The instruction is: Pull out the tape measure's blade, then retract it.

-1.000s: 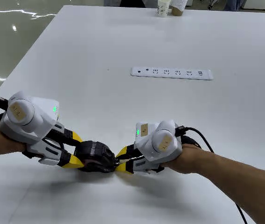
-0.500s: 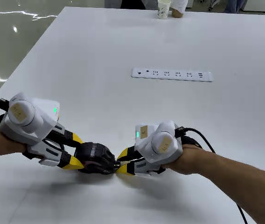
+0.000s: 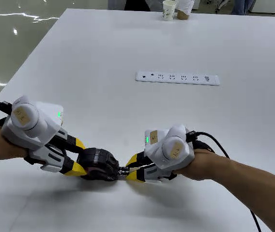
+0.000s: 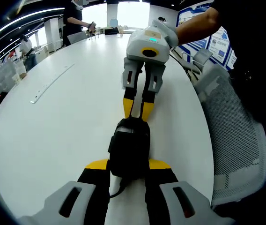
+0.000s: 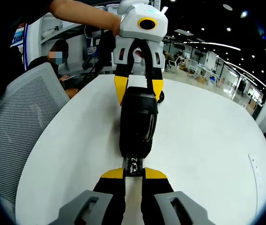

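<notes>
Left gripper (image 3: 79, 155) clamps the tape measure (image 3: 98, 163), my right gripper (image 3: 130, 167) pinches its blade hook (image 5: 134, 165); an off-axis pull could slip the hook free.

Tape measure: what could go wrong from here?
1. The right hand-held gripper pinches only the tip of the blade; it may slip out and snap back.
2. The left hand-held gripper grips the tape measure near its rear, so a pull could twist it loose.

Office: mesh chair (image 5: 25, 126), white table (image 3: 128, 48).
</notes>
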Motion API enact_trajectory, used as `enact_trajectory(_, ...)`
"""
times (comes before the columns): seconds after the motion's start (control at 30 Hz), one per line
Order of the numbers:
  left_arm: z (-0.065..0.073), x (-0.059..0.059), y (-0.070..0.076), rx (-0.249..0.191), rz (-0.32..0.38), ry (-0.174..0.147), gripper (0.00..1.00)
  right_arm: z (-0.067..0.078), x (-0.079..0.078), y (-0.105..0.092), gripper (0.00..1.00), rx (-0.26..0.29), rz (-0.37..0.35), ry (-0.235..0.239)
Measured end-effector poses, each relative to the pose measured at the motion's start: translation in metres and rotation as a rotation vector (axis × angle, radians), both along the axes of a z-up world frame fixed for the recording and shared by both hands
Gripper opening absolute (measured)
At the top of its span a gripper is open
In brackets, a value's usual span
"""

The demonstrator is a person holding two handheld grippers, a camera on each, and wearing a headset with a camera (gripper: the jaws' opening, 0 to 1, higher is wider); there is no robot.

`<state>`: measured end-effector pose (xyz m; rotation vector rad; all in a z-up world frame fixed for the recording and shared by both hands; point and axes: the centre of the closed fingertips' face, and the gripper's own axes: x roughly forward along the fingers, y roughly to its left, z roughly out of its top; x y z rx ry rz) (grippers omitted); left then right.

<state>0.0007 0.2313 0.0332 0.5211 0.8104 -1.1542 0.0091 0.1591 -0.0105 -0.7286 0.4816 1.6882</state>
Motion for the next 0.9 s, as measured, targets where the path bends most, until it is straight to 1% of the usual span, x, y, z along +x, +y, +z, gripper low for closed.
enact_trajectory(0.33, -0.001, -0.001, 0.0, 0.04, -0.014, -0.001, 0.22, 0.0, 0.0, -0.007, 0.08, -0.015, 0.0, -0.003)
enact_trajectory(0.9, -0.002, -0.002, 0.0, 0.099, -0.04, 0.013, 0.22, -0.001, 0.003, -0.022, 0.08, -0.041, -0.004, -0.01)
